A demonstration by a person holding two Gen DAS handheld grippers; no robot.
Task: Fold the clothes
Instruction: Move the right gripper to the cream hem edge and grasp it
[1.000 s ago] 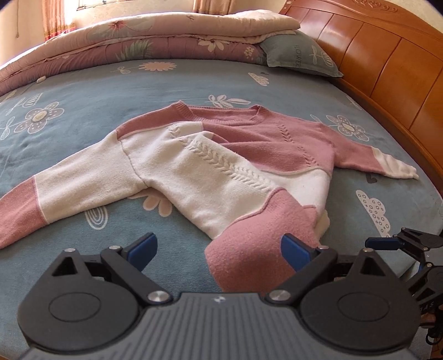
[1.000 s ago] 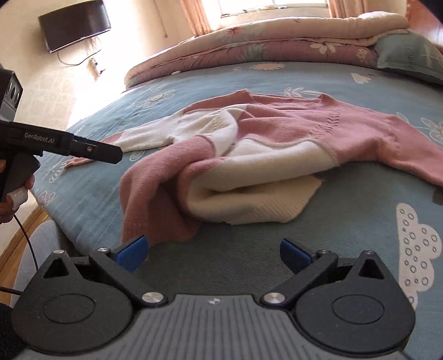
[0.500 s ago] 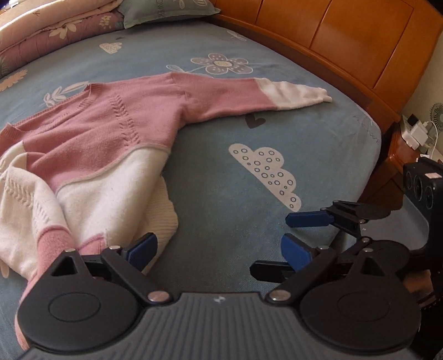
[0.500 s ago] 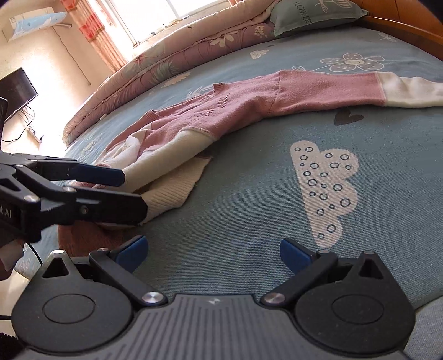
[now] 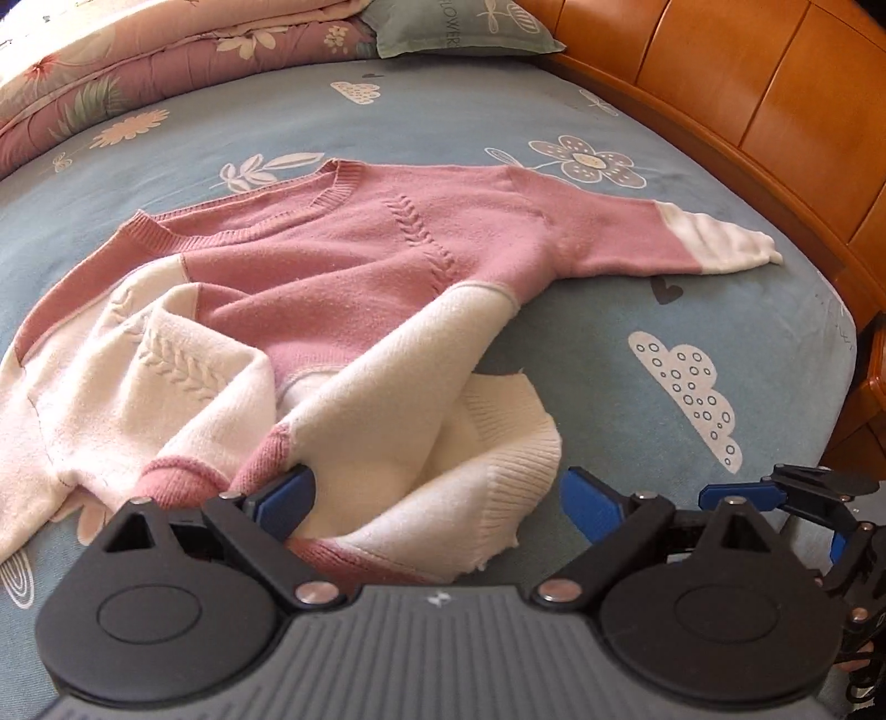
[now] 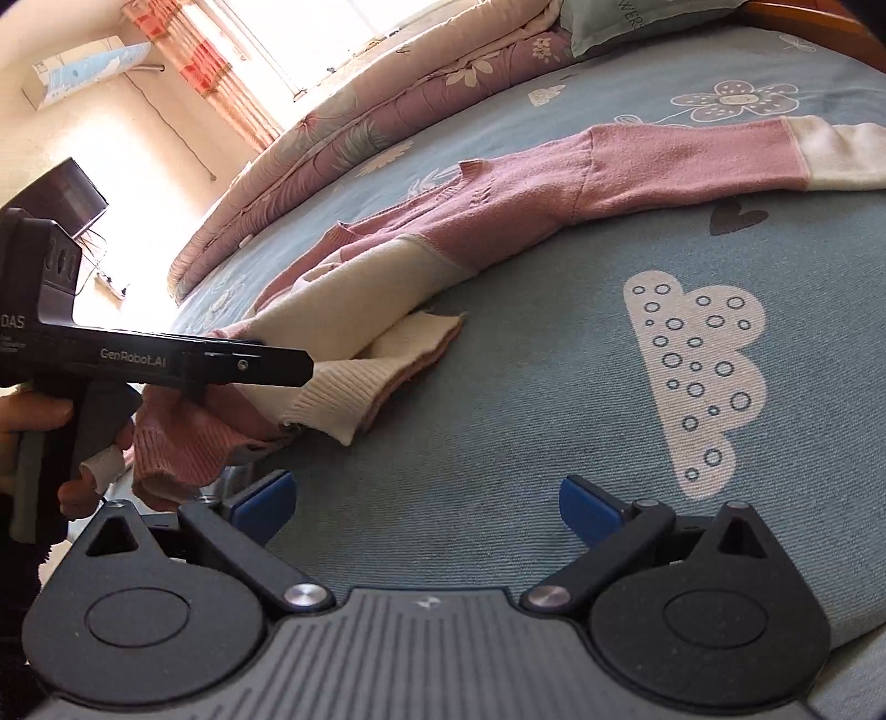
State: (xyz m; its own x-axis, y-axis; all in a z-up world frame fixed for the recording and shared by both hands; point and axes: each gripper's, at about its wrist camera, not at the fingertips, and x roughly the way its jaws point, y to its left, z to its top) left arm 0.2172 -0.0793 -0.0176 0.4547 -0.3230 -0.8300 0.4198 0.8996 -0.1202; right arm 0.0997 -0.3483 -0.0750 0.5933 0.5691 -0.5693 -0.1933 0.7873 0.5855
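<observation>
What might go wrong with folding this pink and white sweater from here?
The left gripper is open over bunched hem layers of the sweater, so closing might pinch several layers and drag the body crooked. One sleeve lies stretched toward the wooden bed frame; it may trail and spoil the fold.

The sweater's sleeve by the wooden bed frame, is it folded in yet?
No, the sleeve lies stretched straight out from the sweater.

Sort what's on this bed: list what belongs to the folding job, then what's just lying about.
For the job:
- pink and white sweater
- left gripper, open at the sweater's hem
- right gripper, open over bare sheet

Lying about:
- folded quilt
- pillow
- headboard
</observation>
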